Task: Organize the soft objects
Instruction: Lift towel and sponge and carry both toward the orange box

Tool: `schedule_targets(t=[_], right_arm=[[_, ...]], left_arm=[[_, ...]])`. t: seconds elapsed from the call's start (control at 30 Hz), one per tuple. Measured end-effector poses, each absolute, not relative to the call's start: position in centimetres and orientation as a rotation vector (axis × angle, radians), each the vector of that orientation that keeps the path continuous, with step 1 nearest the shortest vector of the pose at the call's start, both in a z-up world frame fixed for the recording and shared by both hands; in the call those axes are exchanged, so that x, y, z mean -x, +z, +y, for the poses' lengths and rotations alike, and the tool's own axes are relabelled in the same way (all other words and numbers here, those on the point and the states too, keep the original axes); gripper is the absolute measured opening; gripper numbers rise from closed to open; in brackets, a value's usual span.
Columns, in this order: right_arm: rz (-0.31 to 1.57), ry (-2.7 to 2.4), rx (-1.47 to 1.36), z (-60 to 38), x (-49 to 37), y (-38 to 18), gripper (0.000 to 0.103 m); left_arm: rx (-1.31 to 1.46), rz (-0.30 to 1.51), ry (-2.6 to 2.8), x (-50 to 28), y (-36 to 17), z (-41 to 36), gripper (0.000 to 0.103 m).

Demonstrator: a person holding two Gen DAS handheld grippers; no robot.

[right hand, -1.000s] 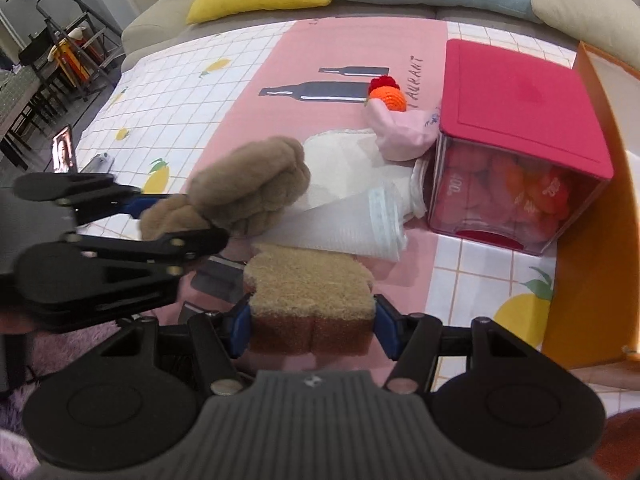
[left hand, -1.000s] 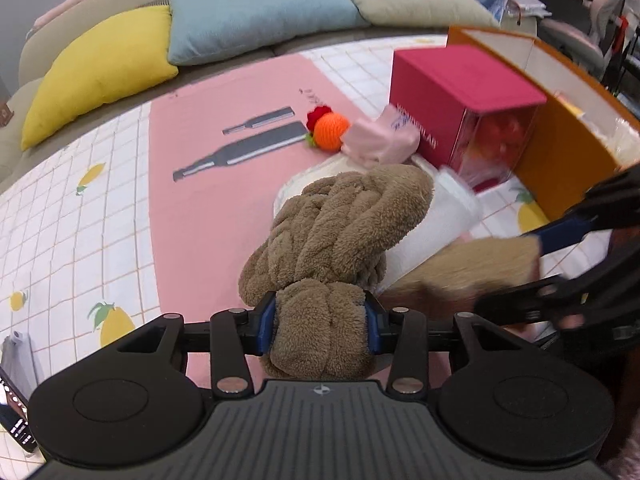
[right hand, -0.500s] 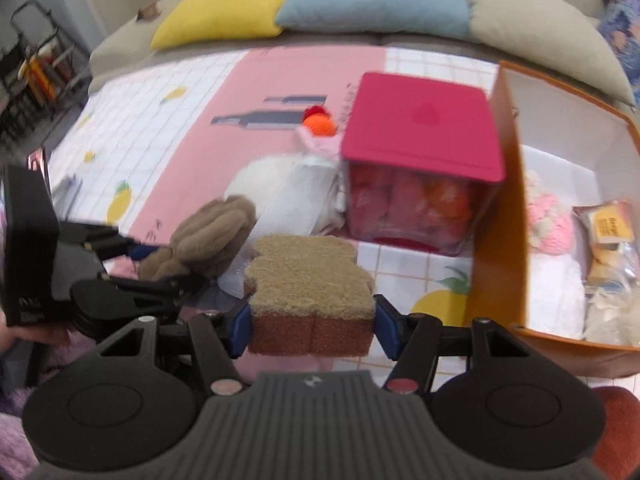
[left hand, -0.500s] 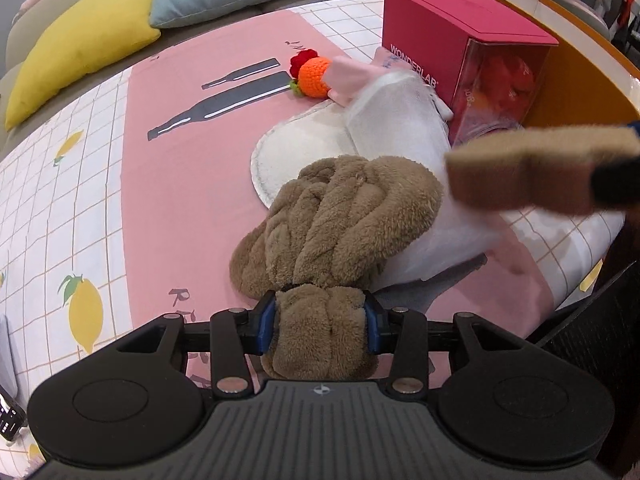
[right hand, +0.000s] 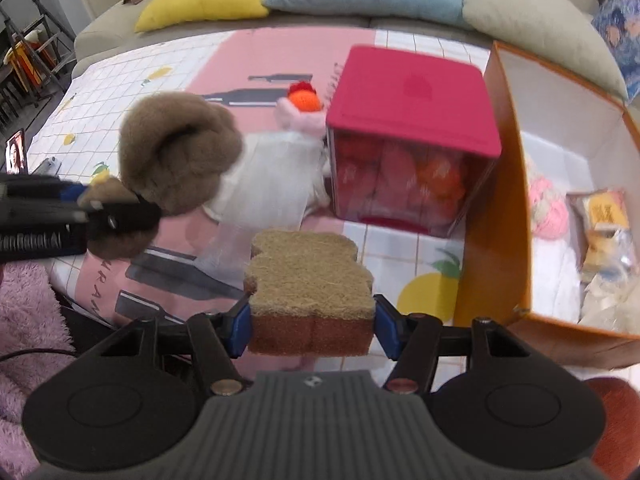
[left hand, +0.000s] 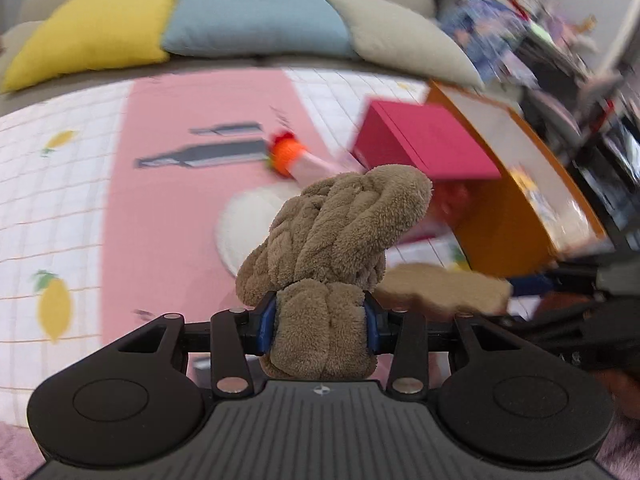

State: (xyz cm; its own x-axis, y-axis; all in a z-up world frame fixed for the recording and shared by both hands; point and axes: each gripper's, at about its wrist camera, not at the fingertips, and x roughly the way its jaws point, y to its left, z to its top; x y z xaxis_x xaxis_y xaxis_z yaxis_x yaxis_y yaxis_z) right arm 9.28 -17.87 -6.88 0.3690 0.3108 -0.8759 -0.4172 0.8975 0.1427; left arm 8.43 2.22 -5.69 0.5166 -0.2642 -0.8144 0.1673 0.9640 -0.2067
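My left gripper (left hand: pixel 320 322) is shut on a brown knotted plush toy (left hand: pixel 336 232) and holds it above the pink mat; the toy also shows at the left of the right wrist view (right hand: pixel 180 152). My right gripper (right hand: pixel 312 326) is shut on a tan, bread-shaped sponge (right hand: pixel 308 280), which also shows low at the right in the left wrist view (left hand: pixel 444 290). An open orange box (right hand: pixel 492 216) with soft items inside stands at the right. An orange crocheted toy (right hand: pixel 306 100) and a pink soft item (right hand: pixel 298 120) lie by the red-lidded box (right hand: pixel 412 96).
A white round pad (left hand: pixel 248 228) and white mesh fabric (right hand: pixel 272 184) lie on the mat. Yellow (left hand: pixel 92 36), blue (left hand: pixel 256 20) and beige (left hand: pixel 404 40) cushions line the sofa behind. A pink fluffy rug (right hand: pixel 24 320) is at the near left.
Both grippers have shifted while still holding their items; the plush is raised higher. The sponge now sits lower, close to the right of the left gripper. The left view is motion-blurred.
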Motion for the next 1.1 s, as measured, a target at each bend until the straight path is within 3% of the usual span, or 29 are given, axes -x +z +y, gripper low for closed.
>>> schedule_targets(t=[0.23, 0.47, 1.1], right_arm=[[1.098, 0.440, 0.084, -19.0, -9.2, -6.7, 0.060], [1.022, 0.421, 0.091, -20.1, -8.4, -4.3, 0.060], [0.782, 0.357, 0.083, -22.8, -7.4, 1.9, 0.060]], left_arm=[[0.001, 1.150, -0.246, -9.4, -10.6, -0.8, 0.048], [0.011, 1.156, -0.231, -9.2, -11.0, 0.1, 0.048], [0.074, 0.813, -0.260, -8.8, 2.6, -0.8, 0.048]])
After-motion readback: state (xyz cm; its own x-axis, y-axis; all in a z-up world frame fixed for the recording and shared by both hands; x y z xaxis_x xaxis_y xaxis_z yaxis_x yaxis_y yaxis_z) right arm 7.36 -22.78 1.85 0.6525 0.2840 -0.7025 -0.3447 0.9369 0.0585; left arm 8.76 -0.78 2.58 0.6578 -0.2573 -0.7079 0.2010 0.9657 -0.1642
